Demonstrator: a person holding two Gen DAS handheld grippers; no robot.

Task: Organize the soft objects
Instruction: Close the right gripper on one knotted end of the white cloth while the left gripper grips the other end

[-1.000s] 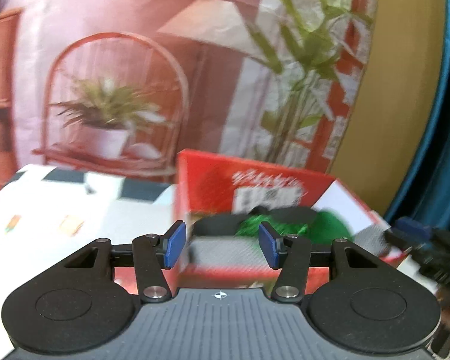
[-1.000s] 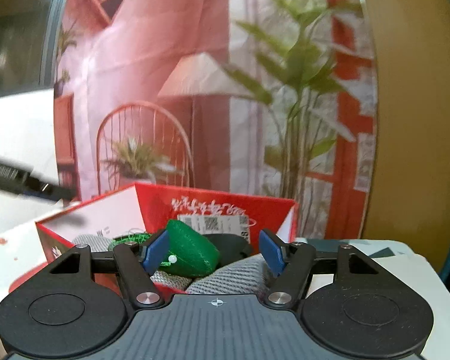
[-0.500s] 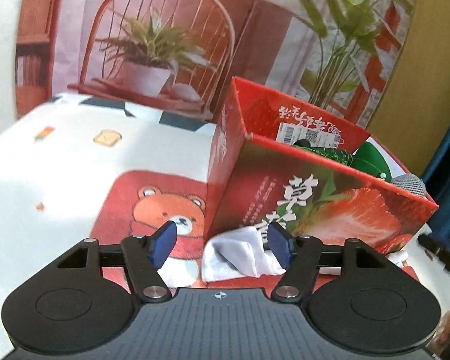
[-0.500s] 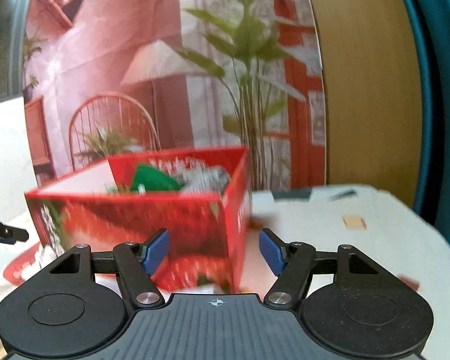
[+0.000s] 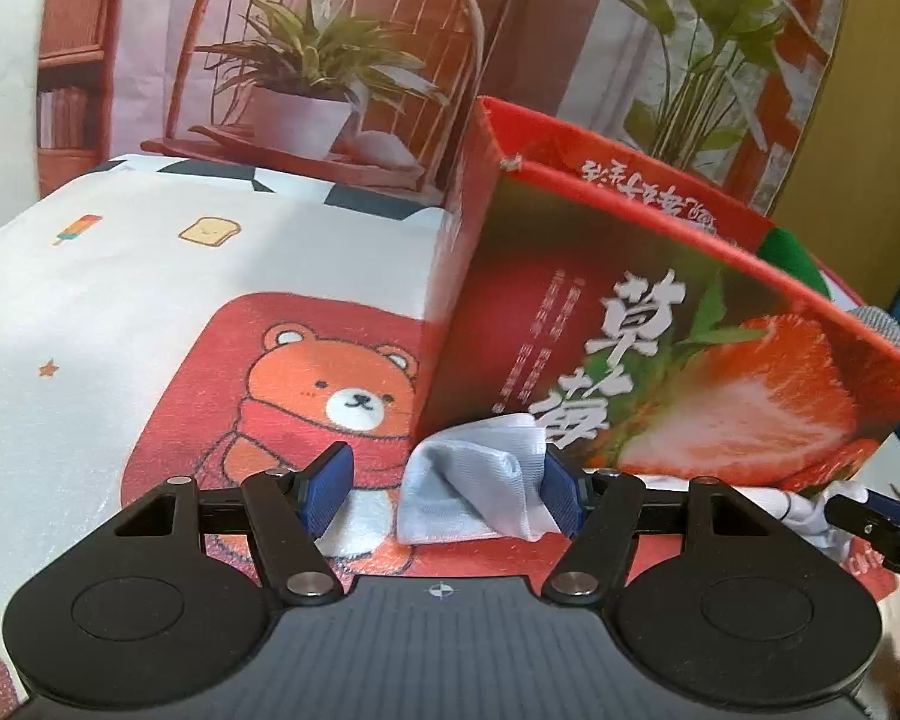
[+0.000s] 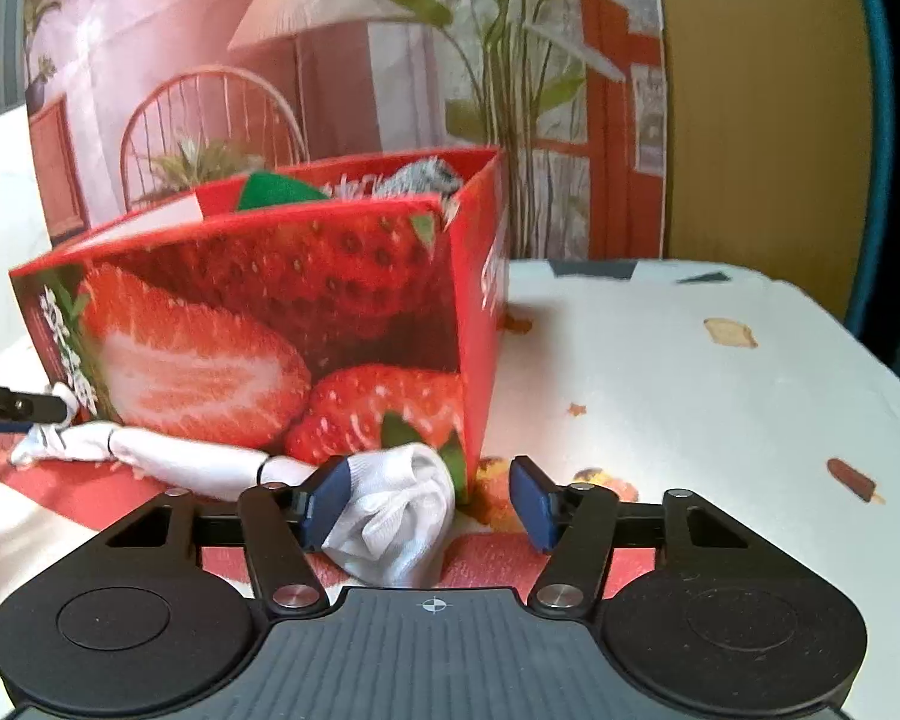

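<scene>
Crowding both spread claws [image 5: 444,489] [image 6: 423,501]: strawberry box [image 6: 282,324] behind white sock [image 6: 402,519].

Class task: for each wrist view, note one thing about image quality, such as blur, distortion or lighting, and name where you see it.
Left wrist view: fisheye bends the strawberry box edges and darkens the corners; the white sock between the open left gripper is sharp. Right wrist view: bright light washes out the tablecloth; the backdrop behind is soft.
</scene>
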